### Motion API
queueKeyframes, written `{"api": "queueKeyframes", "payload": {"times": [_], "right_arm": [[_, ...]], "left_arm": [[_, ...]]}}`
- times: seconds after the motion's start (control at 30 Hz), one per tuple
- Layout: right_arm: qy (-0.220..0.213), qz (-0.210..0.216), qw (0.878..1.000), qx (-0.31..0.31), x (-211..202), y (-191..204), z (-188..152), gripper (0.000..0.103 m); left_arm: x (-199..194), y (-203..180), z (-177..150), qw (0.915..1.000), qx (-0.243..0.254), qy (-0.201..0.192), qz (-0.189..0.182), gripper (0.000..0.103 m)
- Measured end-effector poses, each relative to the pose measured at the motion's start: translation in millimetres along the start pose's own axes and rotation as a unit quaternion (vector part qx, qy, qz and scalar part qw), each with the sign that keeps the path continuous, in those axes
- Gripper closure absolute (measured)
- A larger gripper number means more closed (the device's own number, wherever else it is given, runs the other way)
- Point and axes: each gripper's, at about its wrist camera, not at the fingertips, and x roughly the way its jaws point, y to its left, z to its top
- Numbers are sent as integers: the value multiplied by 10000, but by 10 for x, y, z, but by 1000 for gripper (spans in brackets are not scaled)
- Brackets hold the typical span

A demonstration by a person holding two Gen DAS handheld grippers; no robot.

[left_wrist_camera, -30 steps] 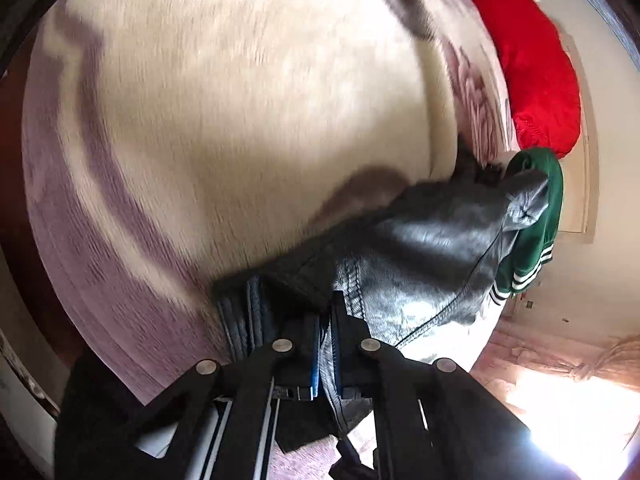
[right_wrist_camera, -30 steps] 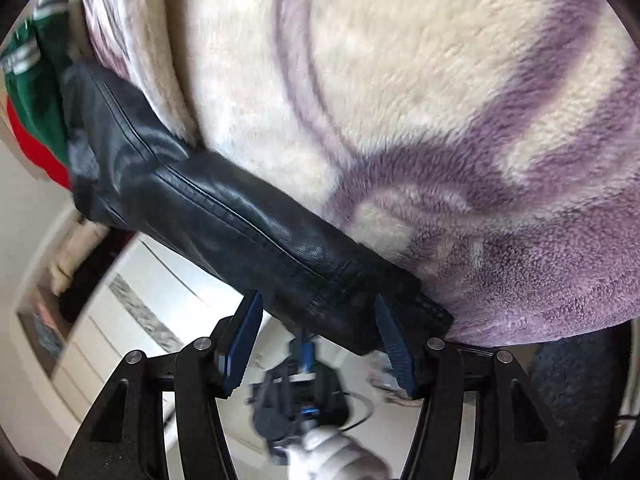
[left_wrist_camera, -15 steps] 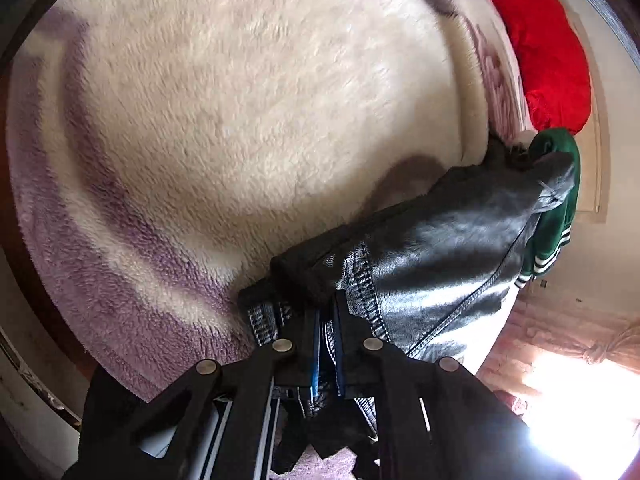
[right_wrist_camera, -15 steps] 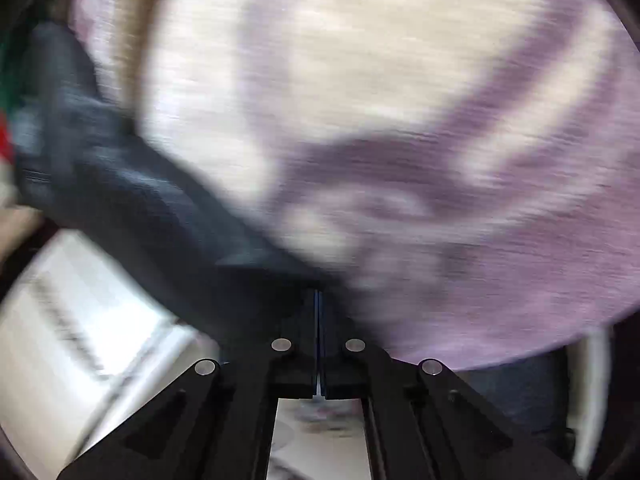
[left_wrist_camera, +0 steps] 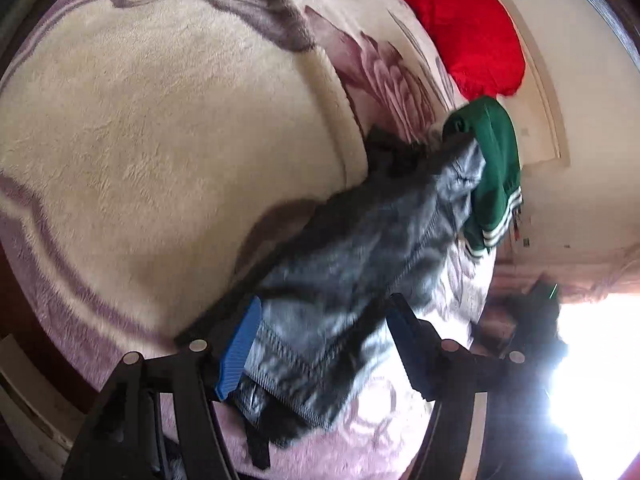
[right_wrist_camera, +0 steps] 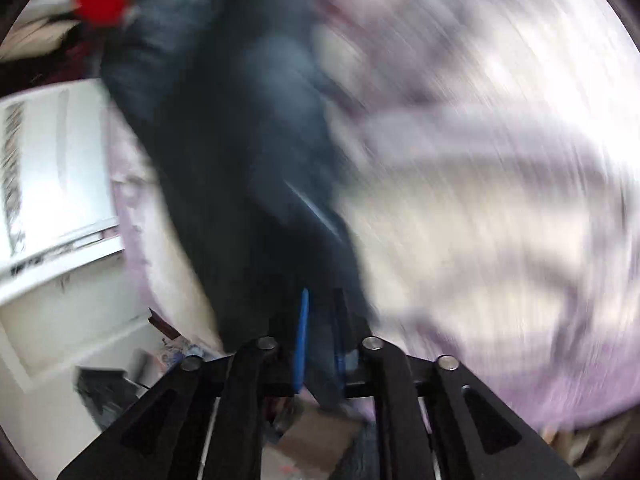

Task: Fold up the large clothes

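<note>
**Jacket let go mid-fold, most of the folding still ahead**

A black leather jacket (left_wrist_camera: 360, 264) lies rumpled along the edge of a cream and purple blanket (left_wrist_camera: 168, 140), its far end touching a green garment (left_wrist_camera: 496, 168) beside a red cushion (left_wrist_camera: 452, 24). The left gripper (left_wrist_camera: 320, 344) has its jaws opening wide; the jacket's stitched hem lies between the blue pads without being pressed. The right gripper (right_wrist_camera: 320, 340) shows in a heavily blurred view: its jaws are opening but narrow, with dark jacket (right_wrist_camera: 240, 140) material between them, and whether they pinch it cannot be told. By appearances the jacket is only bunched, not neatly folded, so flattening and the folds proper remain.
</note>
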Motion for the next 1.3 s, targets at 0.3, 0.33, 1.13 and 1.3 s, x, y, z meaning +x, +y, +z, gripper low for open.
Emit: {"api": "queueKeyframes", "payload": {"times": [0.3, 0.33, 1.13, 1.3], "right_arm": [[56, -1060, 9840, -1433, 1221, 1515, 1850, 65], [167, -1334, 9794, -1508, 1429, 1377, 1836, 65], [935, 983, 9874, 817, 1232, -974, -810, 22], [784, 1198, 9842, 1046, 1232, -914, -953, 90]], "left_arm": [[699, 224, 571, 9963, 170, -143, 835, 41], [835, 217, 666, 9947, 283, -21, 992, 41], [1001, -33, 87, 9706, 1948, 1345, 436, 88], [725, -22, -158, 9758, 1744, 1300, 222, 90]]}}
